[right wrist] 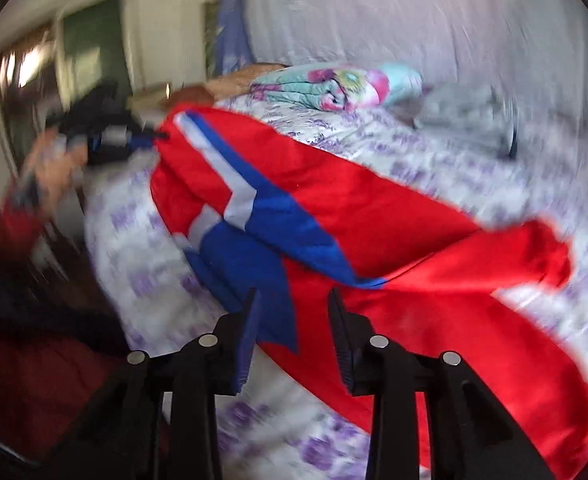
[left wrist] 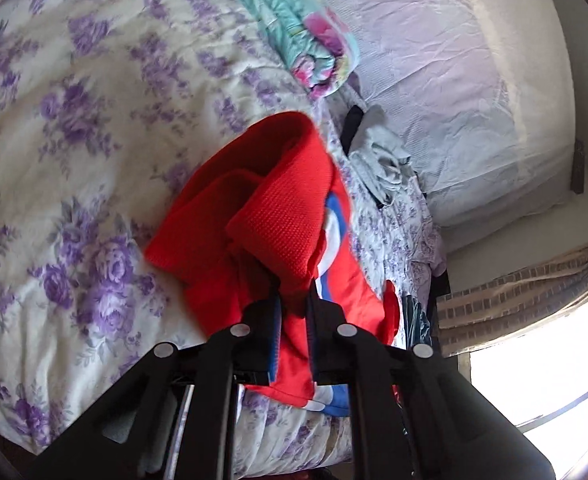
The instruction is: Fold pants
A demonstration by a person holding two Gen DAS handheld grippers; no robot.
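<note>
Folding has barely begun, by my judgement: the red pants (right wrist: 374, 216) with blue and white panels lie stretched on the bed (left wrist: 74, 120), over its flowered cover, near the edge closest to the person. In the right wrist view their length runs along that edge, from the left tool (right wrist: 106, 140) out toward the right, where a loose red end sits crumpled. The left tool (left wrist: 296, 308) is clenched on a bunched fold of the red cloth, lifting that end off the cover. The right tool (right wrist: 294, 320) is released, its jaws standing apart over the blue panel without pressing it. No flat fold is laid yet; doubling leg on leg and halving the length remain, I think.
</note>
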